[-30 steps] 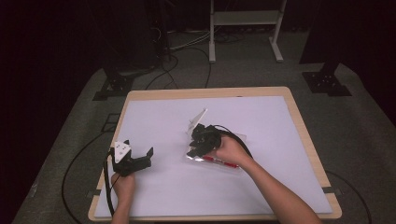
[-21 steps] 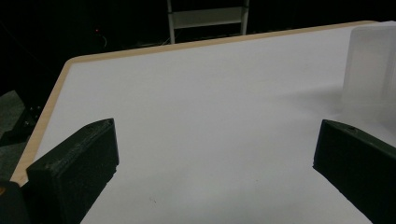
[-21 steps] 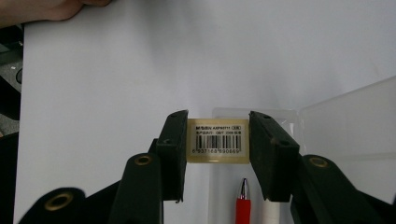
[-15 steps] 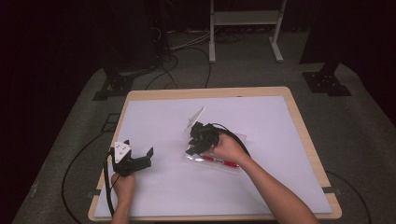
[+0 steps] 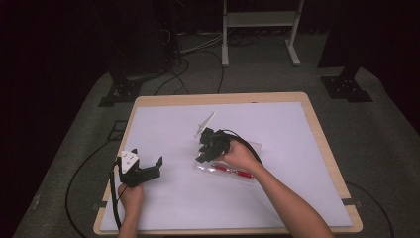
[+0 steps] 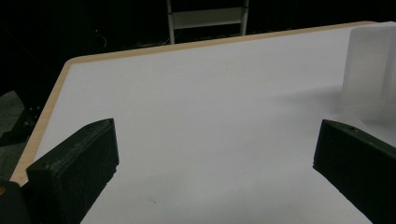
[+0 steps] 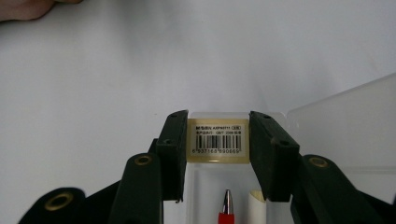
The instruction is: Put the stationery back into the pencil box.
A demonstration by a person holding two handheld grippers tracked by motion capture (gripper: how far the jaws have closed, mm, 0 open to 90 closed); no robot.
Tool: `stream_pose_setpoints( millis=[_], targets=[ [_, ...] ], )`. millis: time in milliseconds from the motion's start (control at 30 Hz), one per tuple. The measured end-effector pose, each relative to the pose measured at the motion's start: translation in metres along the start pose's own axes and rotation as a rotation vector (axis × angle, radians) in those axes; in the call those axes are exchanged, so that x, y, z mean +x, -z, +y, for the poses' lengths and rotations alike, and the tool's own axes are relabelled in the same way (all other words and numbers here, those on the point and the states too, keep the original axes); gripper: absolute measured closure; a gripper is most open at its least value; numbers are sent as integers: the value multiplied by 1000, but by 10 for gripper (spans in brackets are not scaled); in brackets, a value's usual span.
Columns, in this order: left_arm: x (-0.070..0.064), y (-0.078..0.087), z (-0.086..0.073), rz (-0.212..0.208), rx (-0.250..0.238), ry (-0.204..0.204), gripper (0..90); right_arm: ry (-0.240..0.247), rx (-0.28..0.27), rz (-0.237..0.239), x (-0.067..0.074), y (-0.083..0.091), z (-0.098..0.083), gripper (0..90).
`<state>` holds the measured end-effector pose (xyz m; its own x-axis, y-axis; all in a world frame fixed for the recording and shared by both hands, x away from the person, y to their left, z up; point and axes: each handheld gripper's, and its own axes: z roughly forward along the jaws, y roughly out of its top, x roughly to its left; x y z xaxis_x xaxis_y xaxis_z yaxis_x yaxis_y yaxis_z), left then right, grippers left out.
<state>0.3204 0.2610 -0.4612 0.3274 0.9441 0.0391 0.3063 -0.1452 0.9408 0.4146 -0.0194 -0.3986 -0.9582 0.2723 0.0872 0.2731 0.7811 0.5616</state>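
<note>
The clear plastic pen case [image 5: 229, 171] lay flat on the white sheet a little right of the table's middle, its long axis running across the table, left end toward the left hand, with a red pen [image 5: 233, 171] inside it. Seen along the right gripper's own jaws, the case's end with the barcode label [image 7: 217, 140] sat squarely between the two black pads, the pen's tip [image 7: 226, 203] pointing toward that end, so the case ran straight back under the gripper. A clear flap [image 7: 345, 126], apparently its opened lid, lay spread to one side.

The right gripper [image 5: 207, 148] was over the case's left end, jaws about half spread, one on each side of the case; the pads looked to be touching its side walls, though I could not swear they were pressing.

The left gripper [image 5: 147, 167] sat well apart near the table's [image 5: 148, 99] front left corner, jaws spread wide with nothing between them, only bare sheet ahead. The right hand was plainly the nearer; any lift would depend on its jaws closing across the case's narrow width.
</note>
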Motion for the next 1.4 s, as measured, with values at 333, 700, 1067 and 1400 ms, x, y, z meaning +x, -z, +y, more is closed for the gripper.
stream_pose_setpoints(
  millis=[333,700,1067,1400],
  targets=[
    [0,0,0,1,-1,2,0,-16,12,-2,-7,-8,-1,581],
    [0,0,0,1,0,-1,0,-20,33,-4,-12,-14,-3,580],
    [0,0,0,1,-1,1,0,-26,45,6,-15,-21,-4,580],
    [0,0,0,0,-1,0,0,-18,59,17,-16,-27,-5,580]
  ],
)
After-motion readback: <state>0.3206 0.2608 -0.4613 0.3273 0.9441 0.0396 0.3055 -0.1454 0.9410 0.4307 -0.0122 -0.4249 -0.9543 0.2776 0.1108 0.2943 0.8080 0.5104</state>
